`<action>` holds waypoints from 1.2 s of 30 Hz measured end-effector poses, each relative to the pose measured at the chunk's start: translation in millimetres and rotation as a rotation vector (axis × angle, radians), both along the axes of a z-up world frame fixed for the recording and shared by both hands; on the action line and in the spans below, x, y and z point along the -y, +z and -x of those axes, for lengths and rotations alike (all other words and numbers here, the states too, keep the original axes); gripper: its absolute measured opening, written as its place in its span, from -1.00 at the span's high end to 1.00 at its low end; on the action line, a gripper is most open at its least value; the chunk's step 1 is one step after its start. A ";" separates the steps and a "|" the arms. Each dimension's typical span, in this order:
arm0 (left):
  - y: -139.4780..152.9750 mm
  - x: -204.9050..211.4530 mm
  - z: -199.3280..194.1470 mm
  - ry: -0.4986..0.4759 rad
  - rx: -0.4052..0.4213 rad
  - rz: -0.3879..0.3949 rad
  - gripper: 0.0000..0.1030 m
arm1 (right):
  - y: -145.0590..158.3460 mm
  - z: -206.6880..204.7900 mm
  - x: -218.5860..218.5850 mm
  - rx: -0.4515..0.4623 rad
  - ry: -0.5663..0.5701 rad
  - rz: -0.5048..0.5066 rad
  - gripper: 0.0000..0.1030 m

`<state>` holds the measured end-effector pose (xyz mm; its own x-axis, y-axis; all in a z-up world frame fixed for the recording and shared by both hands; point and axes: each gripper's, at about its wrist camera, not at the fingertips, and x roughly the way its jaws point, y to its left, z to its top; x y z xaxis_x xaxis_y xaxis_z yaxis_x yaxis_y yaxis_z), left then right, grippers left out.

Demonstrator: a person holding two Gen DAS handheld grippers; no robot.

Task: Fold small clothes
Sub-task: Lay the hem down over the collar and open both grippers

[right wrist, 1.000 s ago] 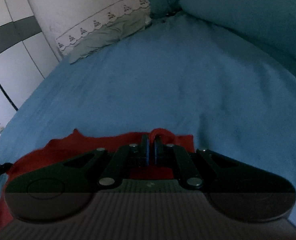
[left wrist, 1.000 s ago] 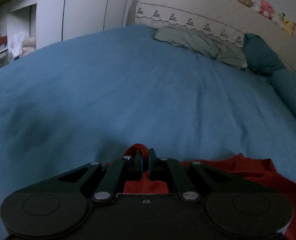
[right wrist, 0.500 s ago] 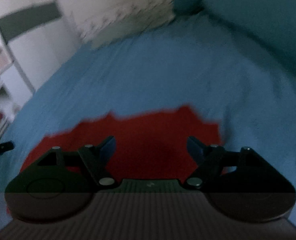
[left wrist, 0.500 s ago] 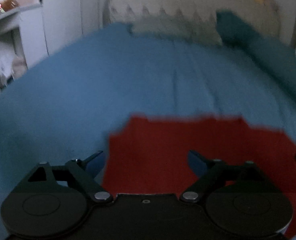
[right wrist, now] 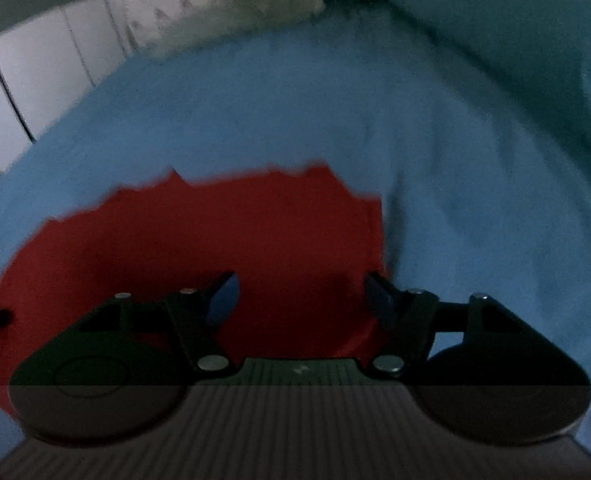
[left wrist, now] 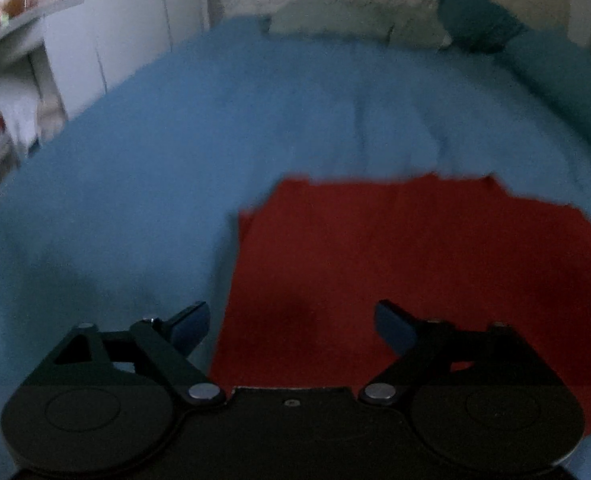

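The left gripper (left wrist: 291,322) has its jaws spread wide and holds nothing; its blue-padded fingers (left wrist: 191,326) hang just above the near left edge of the flat red fabric garment (left wrist: 415,264). The right gripper (right wrist: 301,298) is likewise wide apart and empty, poised over the garment's near right edge (right wrist: 223,240). The red garment lies spread on the blue bedspread (left wrist: 175,152), roughly rectangular, with its far edge slightly jagged and a sliver of lower layer peeking out at the left side, so it appears folded over once.

The soft bedspread is the main hazard: closing a gripper low could pinch the bed cover together with the cloth and drag both. Catching only the top layer would peel the fold open. Uneven grasps by the two grippers would likely skew the next crease. Motion blur hides fine edges, so aiming at a corner is uncertain. Farther off lie a pale embroidered pillow (left wrist: 335,20) and a teal cushion (left wrist: 475,16).
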<state>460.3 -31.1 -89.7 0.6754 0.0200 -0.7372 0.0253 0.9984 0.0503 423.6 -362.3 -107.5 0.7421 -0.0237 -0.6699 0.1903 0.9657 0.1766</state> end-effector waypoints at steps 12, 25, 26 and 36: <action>6.1 91.7 15.3 -0.163 -0.058 0.021 -1.00 | -0.2 54.4 16.4 -0.156 -0.010 0.043 -0.69; -32.1 111.7 -9.1 -0.175 -0.126 -0.009 -0.95 | -48.8 40.6 -31.1 -0.200 0.126 0.223 -0.32; -33.0 111.4 -9.6 -0.176 -0.130 -0.009 -0.95 | -48.9 39.6 -29.6 -0.203 0.129 0.208 -0.21; -63.4 102.8 -28.6 -0.154 -0.211 0.005 -1.00 | -26.7 41.3 18.7 -0.183 0.014 -0.146 0.55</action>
